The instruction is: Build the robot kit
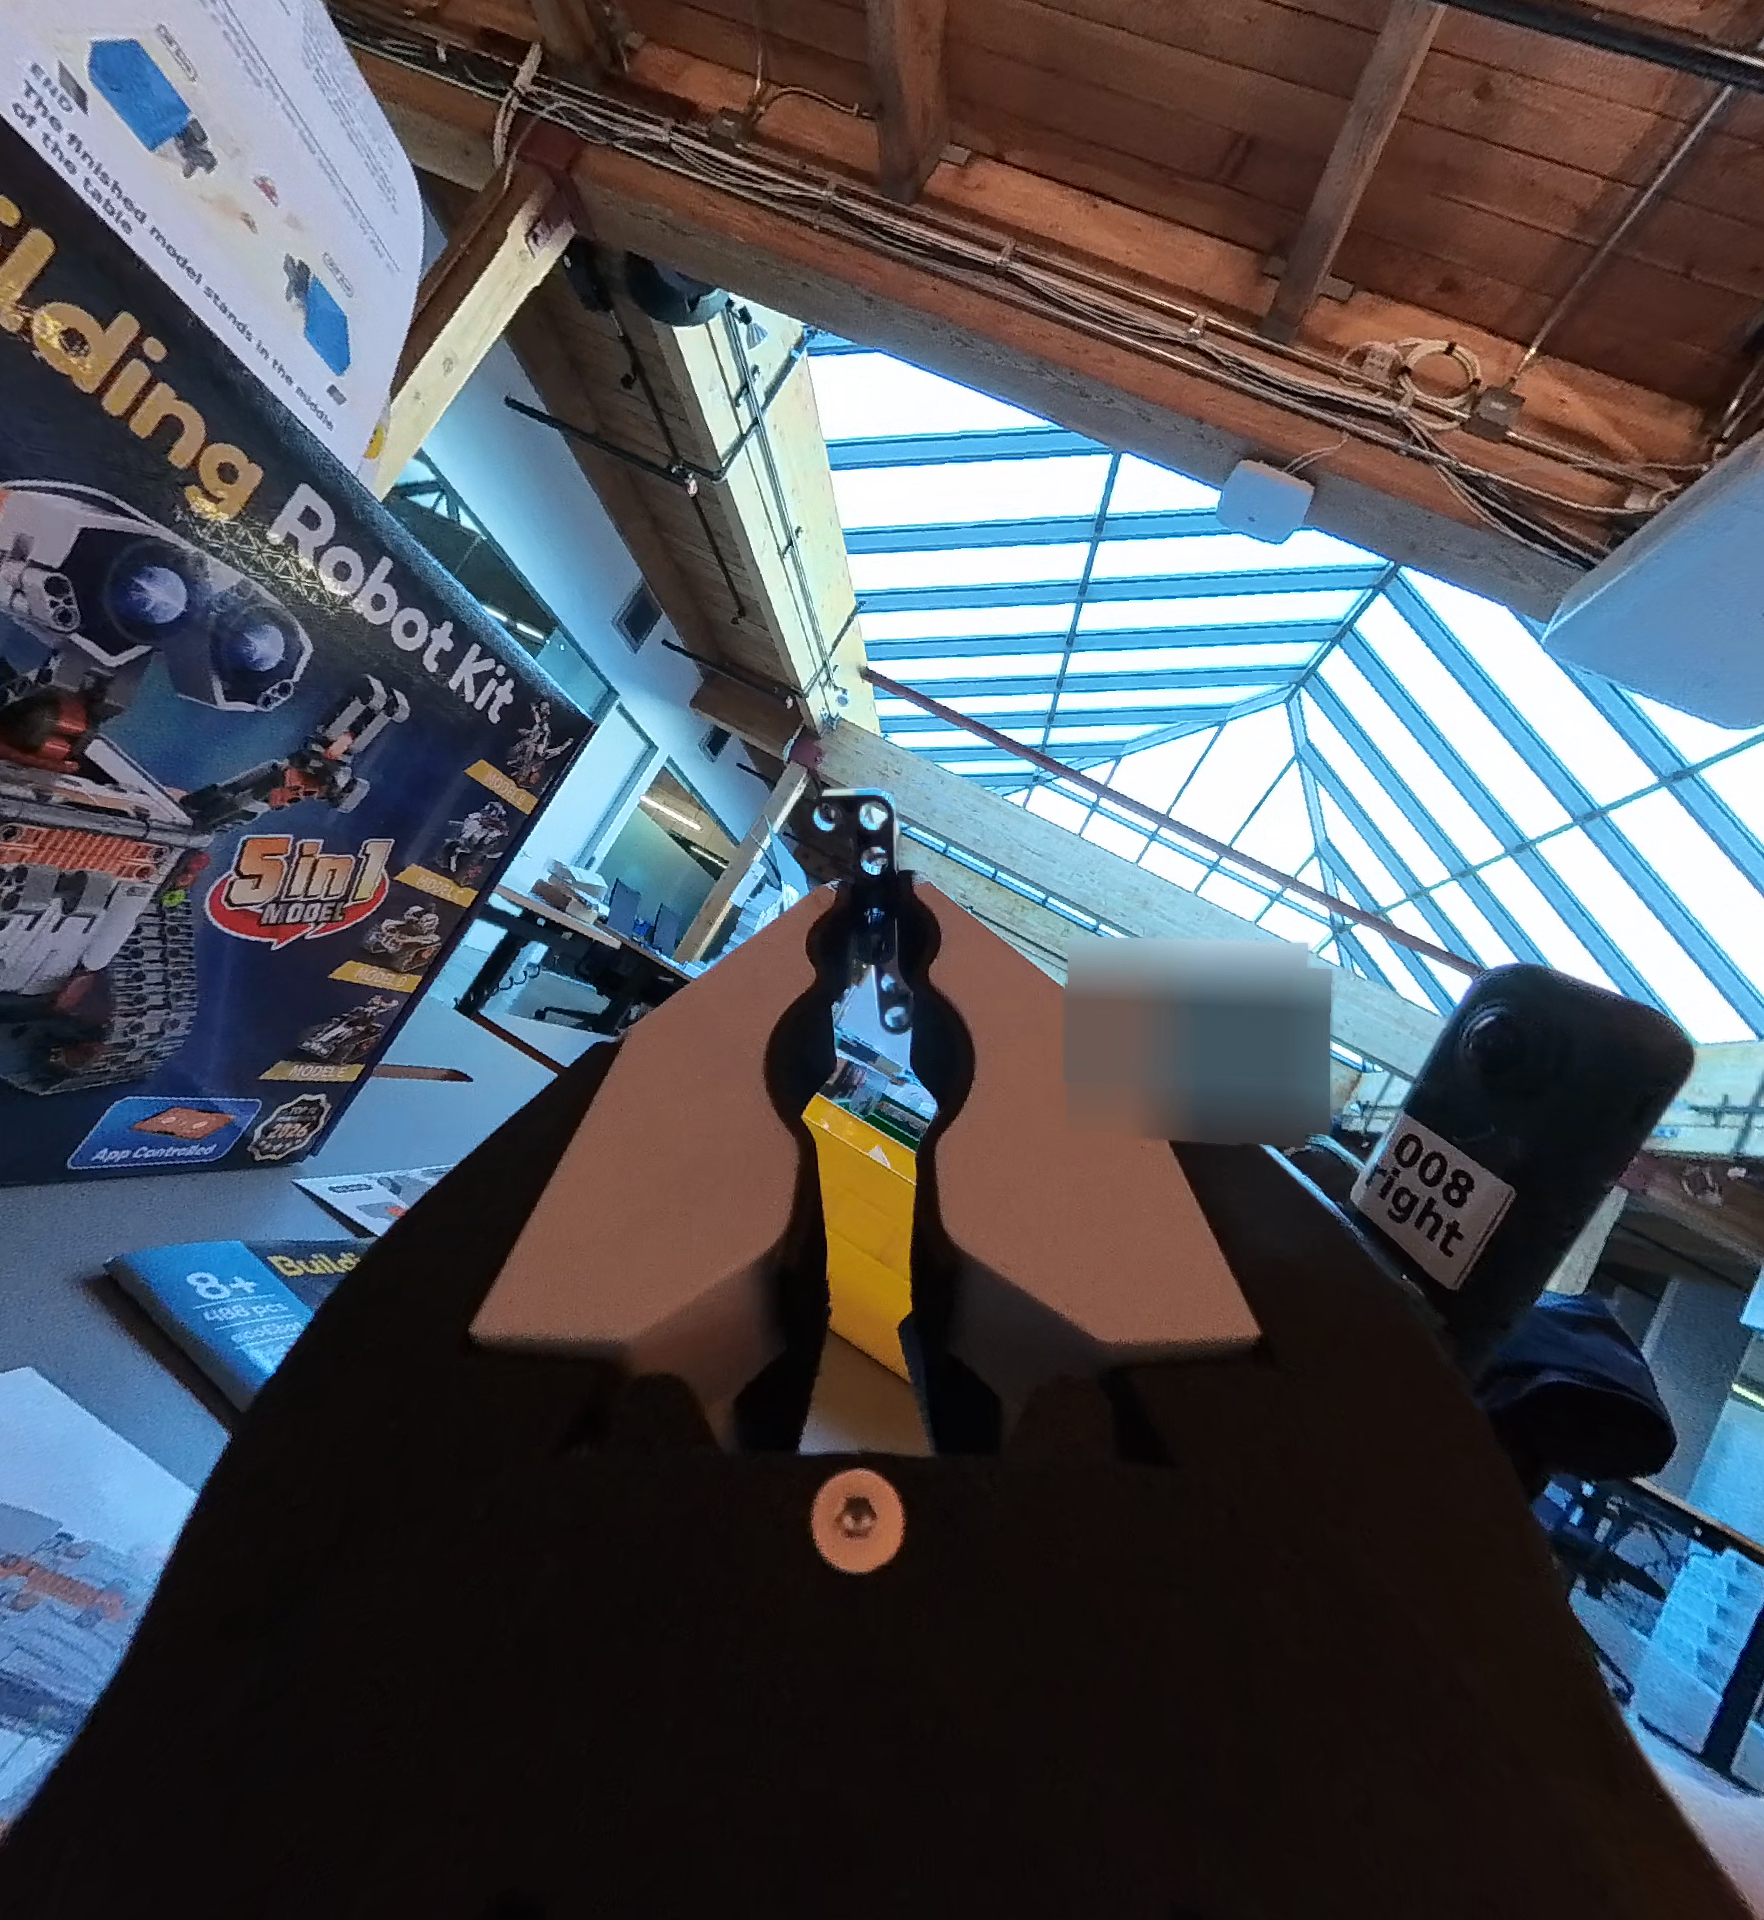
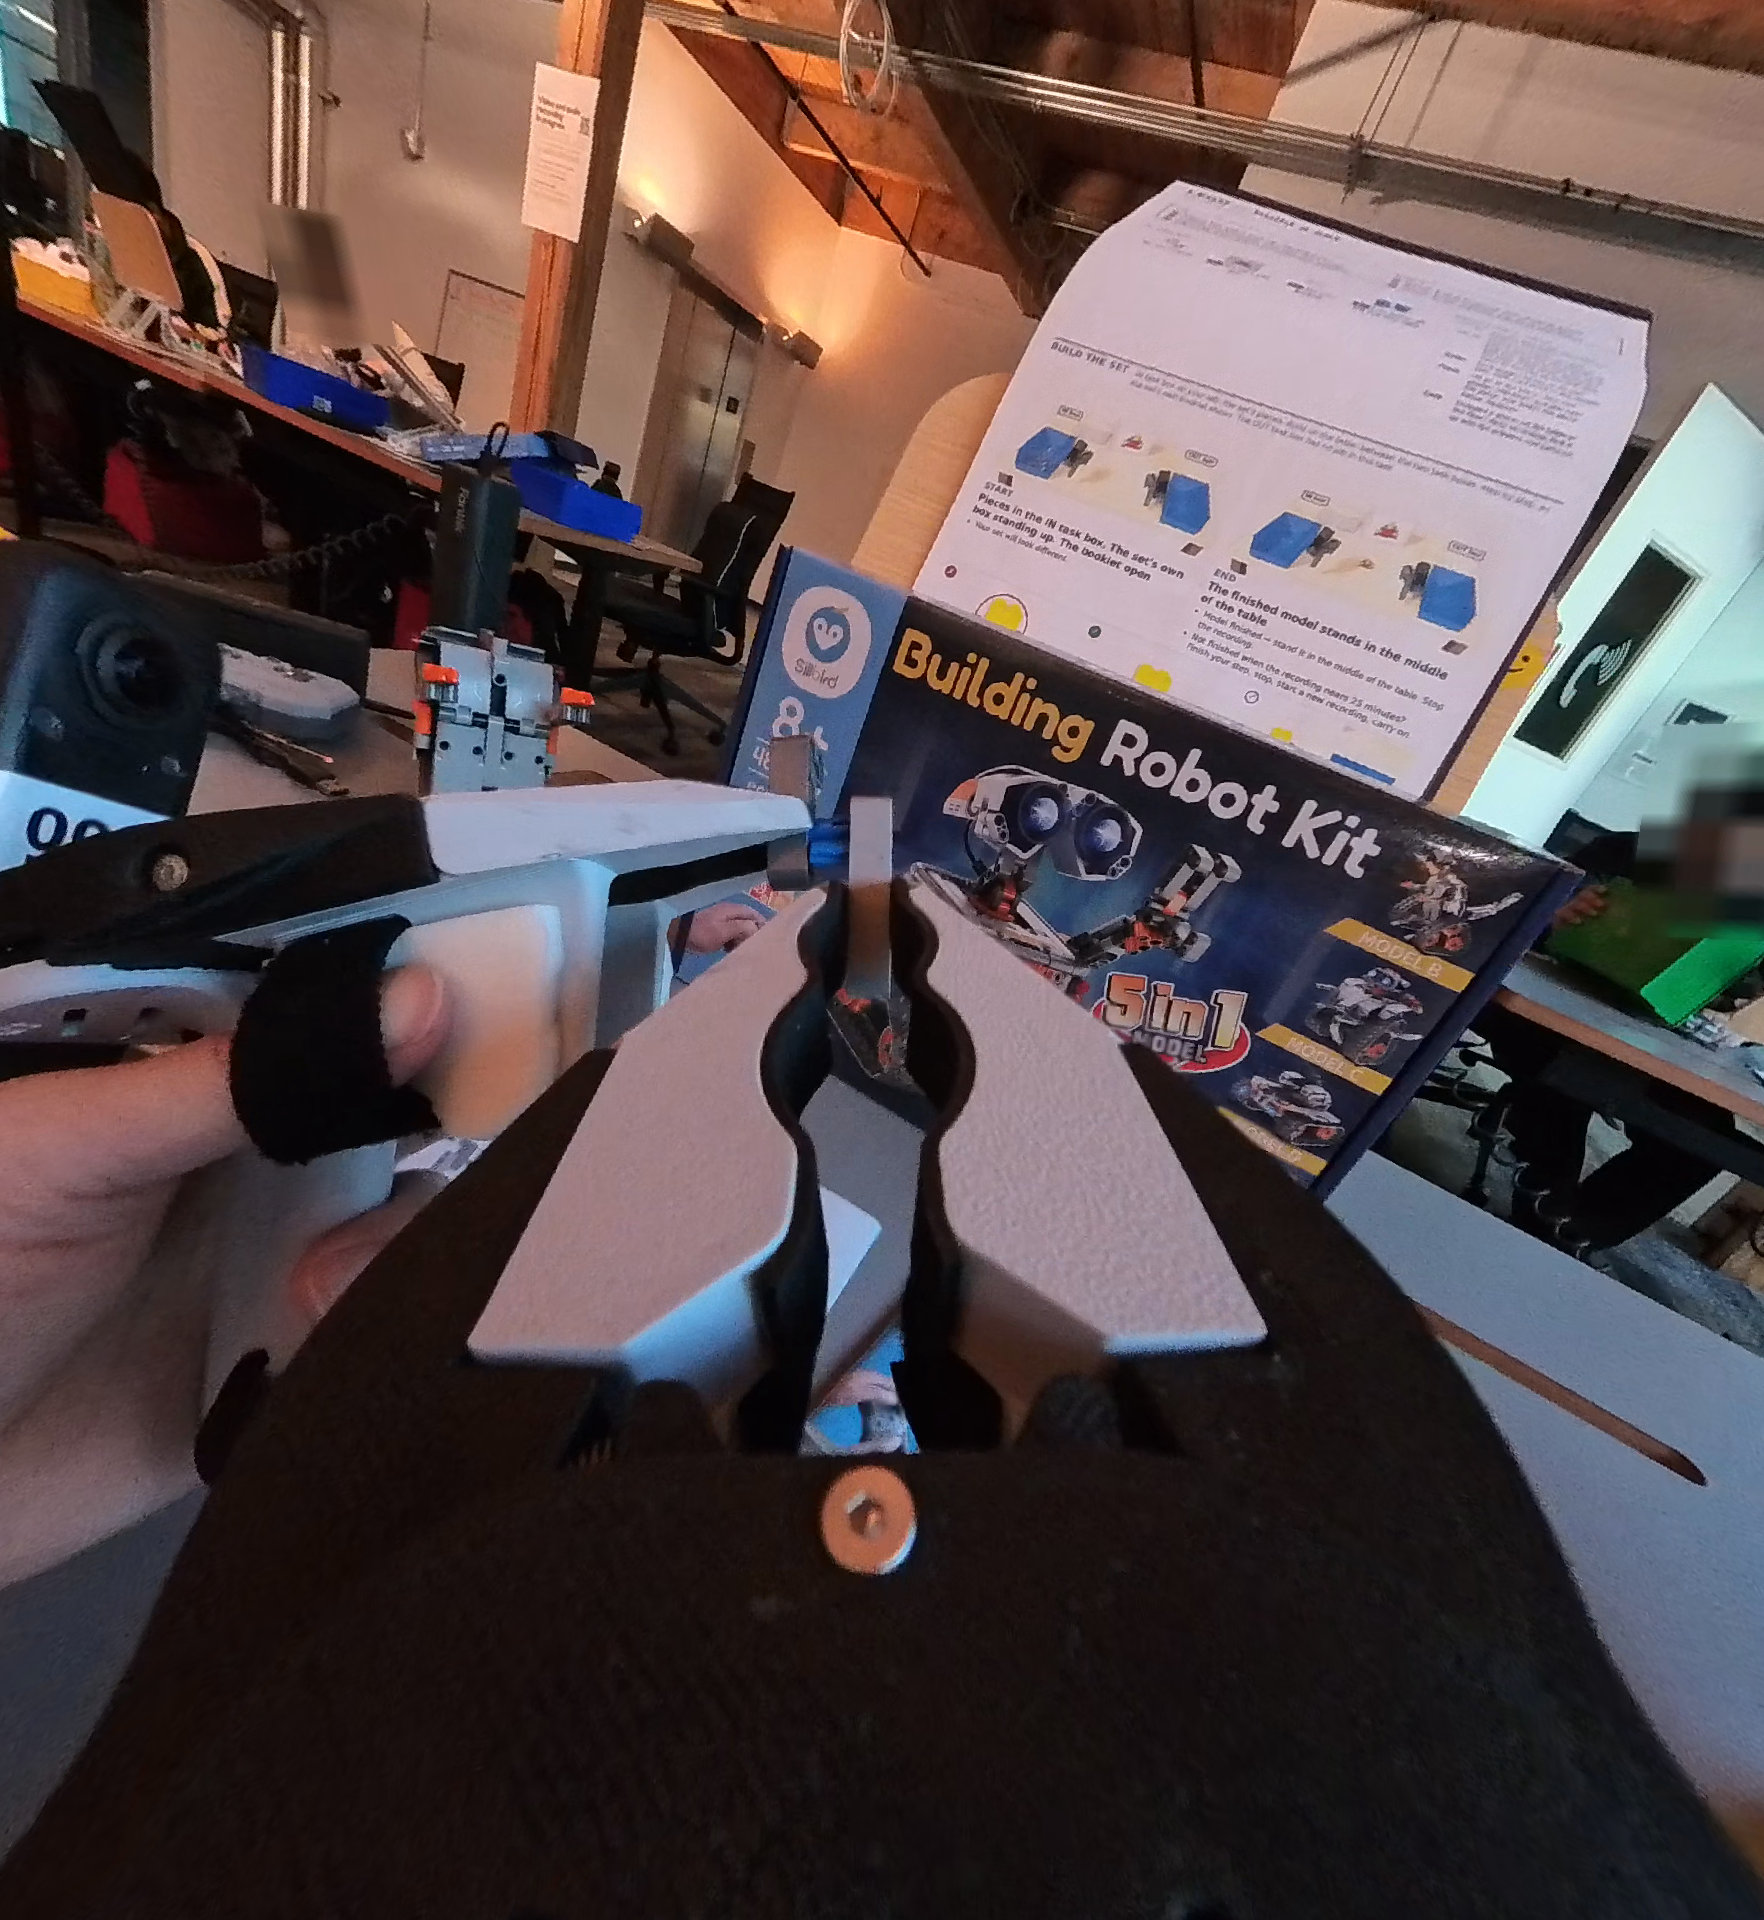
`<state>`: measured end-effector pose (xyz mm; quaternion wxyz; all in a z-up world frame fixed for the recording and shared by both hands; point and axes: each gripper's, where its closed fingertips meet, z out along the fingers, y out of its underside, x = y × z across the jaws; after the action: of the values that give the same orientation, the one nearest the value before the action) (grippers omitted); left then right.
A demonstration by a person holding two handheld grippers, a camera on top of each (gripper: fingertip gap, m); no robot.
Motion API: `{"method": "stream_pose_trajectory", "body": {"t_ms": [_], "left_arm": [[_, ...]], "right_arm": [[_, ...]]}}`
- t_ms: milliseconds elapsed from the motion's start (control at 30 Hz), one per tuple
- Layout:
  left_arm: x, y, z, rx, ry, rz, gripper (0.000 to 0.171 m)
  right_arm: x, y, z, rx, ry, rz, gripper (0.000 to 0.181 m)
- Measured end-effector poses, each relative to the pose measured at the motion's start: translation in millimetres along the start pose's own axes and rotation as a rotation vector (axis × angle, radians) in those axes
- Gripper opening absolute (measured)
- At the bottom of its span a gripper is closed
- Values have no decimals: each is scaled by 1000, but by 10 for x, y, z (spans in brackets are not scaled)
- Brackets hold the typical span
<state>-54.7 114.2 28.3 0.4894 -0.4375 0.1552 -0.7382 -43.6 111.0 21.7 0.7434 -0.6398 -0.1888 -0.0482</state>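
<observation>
Your left claw (image 1: pixel 862 894) is tilted up toward the skylight (image 1: pixel 1221 665) & wooden ceiling, pinching a small dark building piece (image 1: pixel 860 831) w/ round holes at its tips; a thin holed strip hangs from it between the fingers. Through the gap below you see a yellow bin (image 1: pixel 862 1226). The robot kit box (image 1: pixel 203 790) stands upright on the tabletop (image 1: pixel 47 1257) to the left, a white instruction sheet (image 1: pixel 234 156) propped above it, a blue booklet (image 1: pixel 234 1309) lying flat near the claw base. The other claw's camera (image 1: pixel 1543 1101) shows at right.

Your right claw (image 2: pixel 867 904) is pressed on a flat grey piece (image 2: pixel 870 894) standing upright between its tips. The left claw (image 2: pixel 795 831) comes in sideways from the left, a hand (image 2: pixel 78 1226) gripping its handle, its tips meeting the grey piece at a small blue peg (image 2: pixel 828 850). Behind sit the kit box (image 2: pixel 1221 883) & instruction sheet (image 2: pixel 1273 468); a part-built grey model w/ orange bits (image 2: pixel 493 717) stands on the tabletop (image 2: pixel 1605 1475) farther left.
</observation>
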Motion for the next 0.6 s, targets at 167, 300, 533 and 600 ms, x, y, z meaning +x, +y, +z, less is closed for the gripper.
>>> {"method": "stream_pose_trajectory", "body": {"t_ms": [167,300,533,600], "left_arm": [[-18,-6,-9,17,5,-35,4],[-22,-17,-14,27,12,-51,4],[-50,17,-2,4,-25,-5,4],[-75,12,-15,7,-32,-14,4]], "right_arm": [[-6,28,17,-9,1,-18,6],[-9,33,23,-17,14,-51,6],[12,53,41,-16,16,-37,6],[-1,66,48,-12,6,-42,6]]}}
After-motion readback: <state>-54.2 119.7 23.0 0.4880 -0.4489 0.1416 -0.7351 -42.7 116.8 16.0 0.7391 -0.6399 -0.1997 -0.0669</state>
